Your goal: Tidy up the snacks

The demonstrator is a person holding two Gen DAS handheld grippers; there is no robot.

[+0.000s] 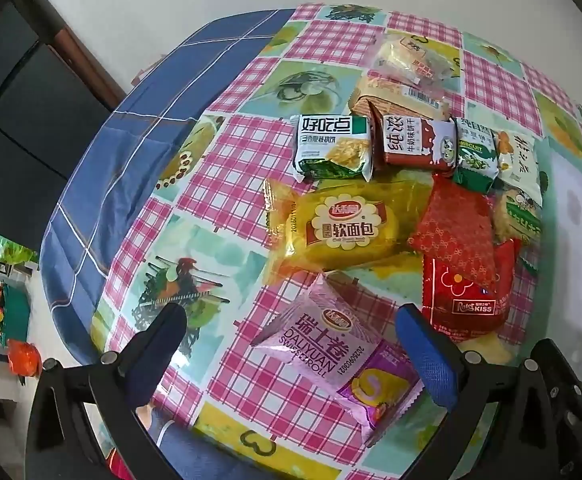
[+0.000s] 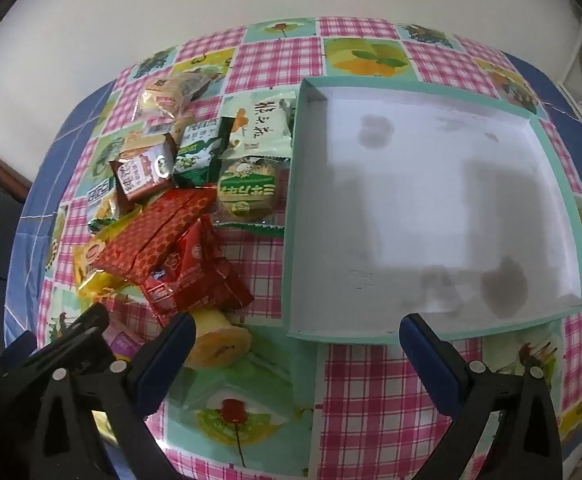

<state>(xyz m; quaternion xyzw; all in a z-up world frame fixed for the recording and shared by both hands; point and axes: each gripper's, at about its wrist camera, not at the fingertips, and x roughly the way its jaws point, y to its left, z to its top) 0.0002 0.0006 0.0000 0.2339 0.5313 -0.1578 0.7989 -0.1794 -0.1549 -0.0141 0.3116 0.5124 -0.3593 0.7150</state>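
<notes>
A pile of wrapped snacks lies on the checked tablecloth. In the left wrist view my left gripper (image 1: 291,322) is open, its fingers on either side of a pink Swiss roll packet (image 1: 333,354). Beyond it lie a yellow soft bread packet (image 1: 341,228), red packets (image 1: 461,256) and a green and white biscuit packet (image 1: 331,148). In the right wrist view my right gripper (image 2: 297,334) is open and empty, just in front of the near edge of an empty teal-rimmed white box (image 2: 431,216). The snack pile (image 2: 171,216) lies left of the box.
The table (image 2: 371,380) has a pink checked cloth over a blue one (image 1: 131,128). A white wall stands behind it. A yellow roll cake (image 2: 217,340) lies by my right gripper's left finger. Toys sit on the floor at far left (image 1: 3,312).
</notes>
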